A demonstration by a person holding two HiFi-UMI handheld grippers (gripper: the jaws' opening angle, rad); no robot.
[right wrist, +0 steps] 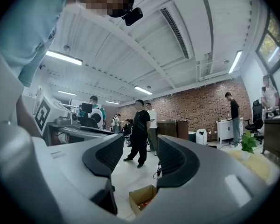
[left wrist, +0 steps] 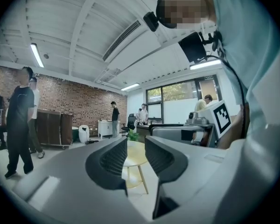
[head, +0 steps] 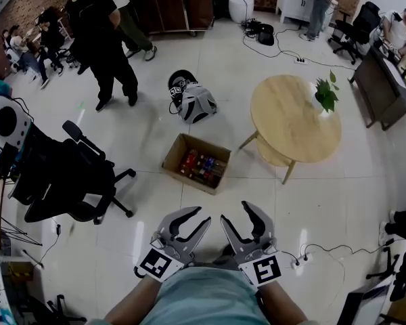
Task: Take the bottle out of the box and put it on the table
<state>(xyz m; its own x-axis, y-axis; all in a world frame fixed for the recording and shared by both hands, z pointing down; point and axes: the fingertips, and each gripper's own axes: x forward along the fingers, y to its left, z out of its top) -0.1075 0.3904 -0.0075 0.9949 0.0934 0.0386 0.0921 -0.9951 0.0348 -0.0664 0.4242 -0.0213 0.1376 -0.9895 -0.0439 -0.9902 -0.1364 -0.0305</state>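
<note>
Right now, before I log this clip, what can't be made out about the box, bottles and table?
Head view: bottles in the cardboard box are too small to count.
Right gripper view: the right hand-held gripper covers part of the cardboard box; contents blur.
Left gripper view: no box; left hand-held gripper hides most of the round table.

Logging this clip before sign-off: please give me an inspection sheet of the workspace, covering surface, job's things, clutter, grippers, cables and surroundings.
Surface: round wooden table, bare except for a potted plant near its far edge.
Job's things: open cardboard box on the floor left of the table; bottles inside, none out yet.
Clutter: grey bag on the floor beyond the box; office chair at left.
Grippers: left gripper and right gripper both open, nothing between the jaws, short of the box.
Cables: power strip with cord far off; second power strip near right.
Surroundings: people standing at the far left.
</note>
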